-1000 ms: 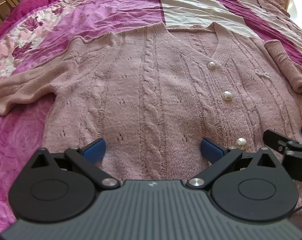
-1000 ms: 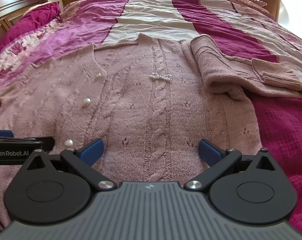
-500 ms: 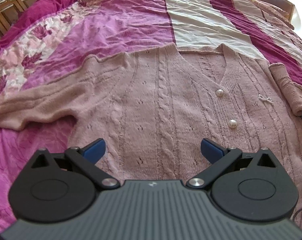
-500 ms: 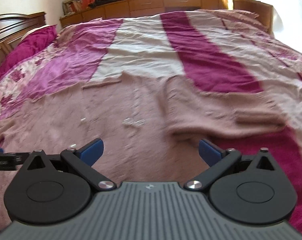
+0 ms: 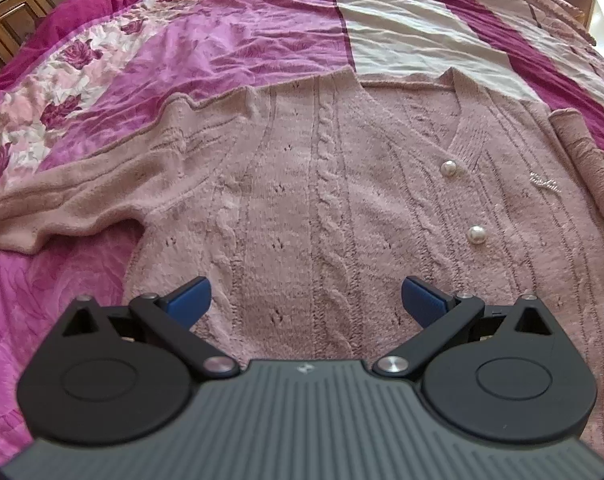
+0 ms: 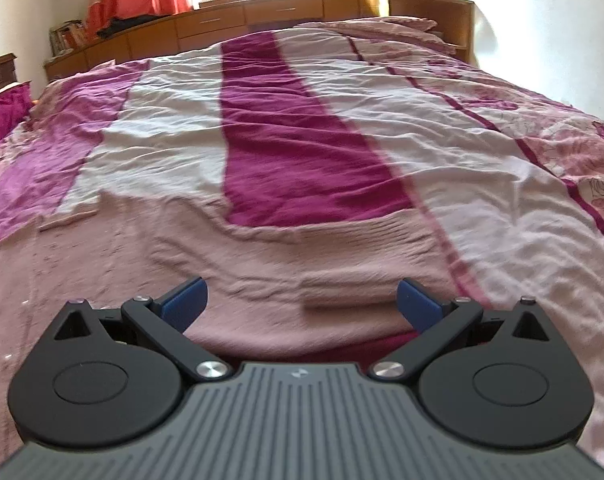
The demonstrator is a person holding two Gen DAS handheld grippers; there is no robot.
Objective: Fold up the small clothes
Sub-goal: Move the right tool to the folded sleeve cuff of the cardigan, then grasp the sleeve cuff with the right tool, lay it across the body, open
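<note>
Two grippers hang wide open and empty over the pink cable-knit cardigan (image 5: 322, 184), spread front-up on the striped bedspread (image 6: 302, 128) — the left gripper (image 5: 305, 294) above its body, the right gripper (image 6: 299, 296) probably aiming at the folded-in sleeve (image 6: 342, 256).

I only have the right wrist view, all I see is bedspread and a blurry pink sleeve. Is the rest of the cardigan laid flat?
Observer: Yes, in the left wrist view the cardigan lies spread front-up on the bedspread, with two pearl buttons showing.
Operator: Where is the other sleeve?
Observer: The other sleeve stretches out sideways, unfolded, onto the bedspread.
Operator: Is the left gripper holding anything?
Observer: No, the left gripper is open above the lower body of the cardigan, nothing between its fingers.
</note>
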